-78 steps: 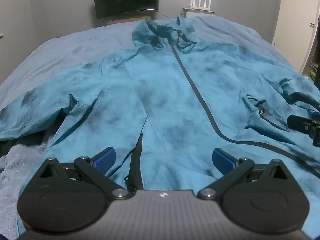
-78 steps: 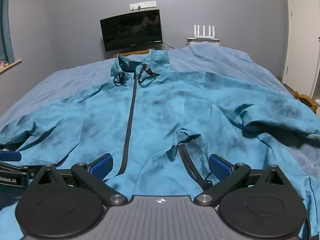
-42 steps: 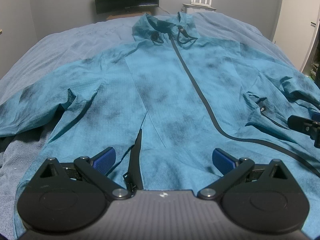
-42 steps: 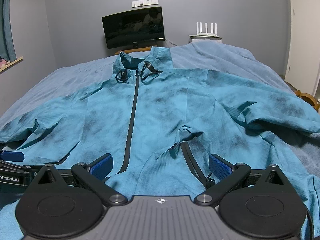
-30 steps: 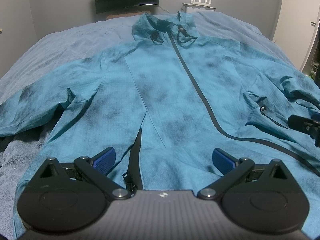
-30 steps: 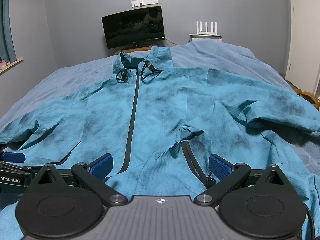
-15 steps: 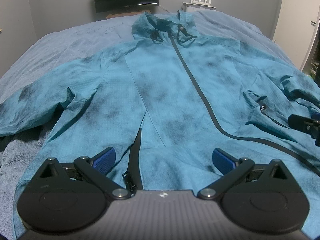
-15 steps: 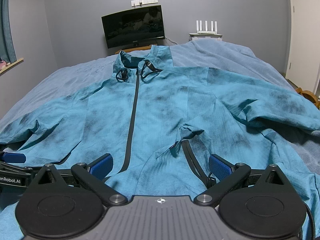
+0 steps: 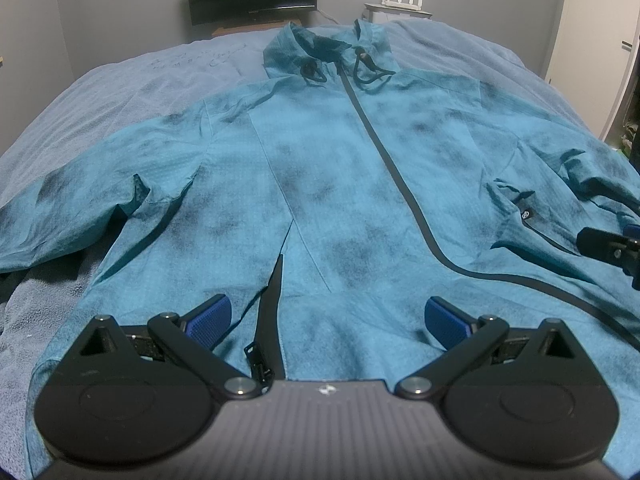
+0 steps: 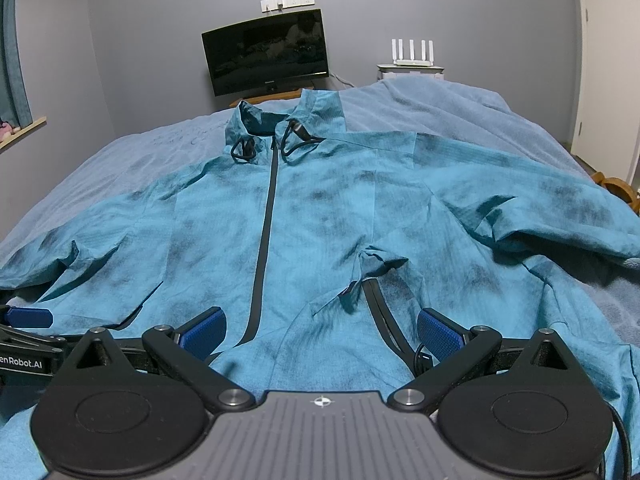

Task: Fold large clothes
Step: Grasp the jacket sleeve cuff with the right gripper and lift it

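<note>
Left tongs [image 9: 327,320] and right tongs [image 10: 320,330] both spread, empty, over near hem of jacket [image 9: 320,184].

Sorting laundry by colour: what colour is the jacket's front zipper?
Black, against the teal jacket; the zipper shows best in the right wrist view.

Black tongs [image 9: 328,320], ribbed blue pads [image 9: 444,318]
</note>
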Demonstrator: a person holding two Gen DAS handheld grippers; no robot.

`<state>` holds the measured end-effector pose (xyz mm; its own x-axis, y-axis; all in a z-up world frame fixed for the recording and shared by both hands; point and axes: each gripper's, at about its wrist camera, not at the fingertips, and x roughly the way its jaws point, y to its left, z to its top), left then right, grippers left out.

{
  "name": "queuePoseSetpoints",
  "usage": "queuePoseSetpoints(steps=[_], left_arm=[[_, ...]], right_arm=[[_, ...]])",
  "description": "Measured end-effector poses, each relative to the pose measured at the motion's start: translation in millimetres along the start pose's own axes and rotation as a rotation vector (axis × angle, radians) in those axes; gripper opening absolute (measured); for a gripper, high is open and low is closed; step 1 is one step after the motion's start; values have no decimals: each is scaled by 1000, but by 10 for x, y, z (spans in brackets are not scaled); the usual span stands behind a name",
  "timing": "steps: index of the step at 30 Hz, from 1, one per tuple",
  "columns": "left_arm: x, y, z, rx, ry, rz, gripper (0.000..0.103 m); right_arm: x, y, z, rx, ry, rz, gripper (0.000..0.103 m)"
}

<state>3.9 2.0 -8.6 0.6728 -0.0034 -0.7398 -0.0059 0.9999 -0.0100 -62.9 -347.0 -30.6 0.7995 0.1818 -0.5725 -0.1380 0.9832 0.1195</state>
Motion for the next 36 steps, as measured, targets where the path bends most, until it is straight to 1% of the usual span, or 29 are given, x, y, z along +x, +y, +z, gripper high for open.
queuePoseSetpoints(steps=[4, 6, 8, 11, 14, 17, 19, 21, 24, 27, 29, 30, 33, 36], left_arm=[[-9, -2, 8, -1, -4, 7, 103], [-52, 0, 41, -3, -29, 23, 103], [-132, 0, 121, 0, -70, 40, 103], [-258, 12, 374, 2, -129, 60, 103], [-338, 46, 692, -22, -157, 61, 103], [-301, 68, 925, -32, -164, 61, 103], [-158, 97, 947, -44, -165, 76, 103], [17, 148, 898, -58, -150, 84, 103], [317, 235, 739, -85, -114, 82, 103], [626, 246, 571, -28, -55, 102, 103], [749, 227, 510, 8, -18, 91, 103], [798, 215, 495, 21, -2, 73, 103], [878, 165, 489, 47, 13, 34, 103], [928, 138, 487, 64, 19, 20, 103]], right_arm=[[4, 2, -2, 0, 1, 0, 103], [-2, 0, 4, 1, 0, -1, 103], [-37, -16, 18, 13, -13, -3, 103], [-197, -34, 85, 51, -85, 7, 103], [-411, -92, 238, 86, -166, 10, 103], [-628, -202, 423, 108, -242, -22, 103], [-713, -332, 570, 115, -260, -28, 103], [-730, -546, 731, 134, -264, -58, 103], [-670, -891, 865, 170, -265, -180, 103], [-556, -1271, 890, 151, -263, -305, 103], [-473, -1612, 837, 190, -266, -391, 103], [-440, -1778, 808, 224, -250, -421, 103], [-344, -2384, 676, 368, -190, -455, 103], [-307, -2881, 474, 550, -164, -442, 102]])
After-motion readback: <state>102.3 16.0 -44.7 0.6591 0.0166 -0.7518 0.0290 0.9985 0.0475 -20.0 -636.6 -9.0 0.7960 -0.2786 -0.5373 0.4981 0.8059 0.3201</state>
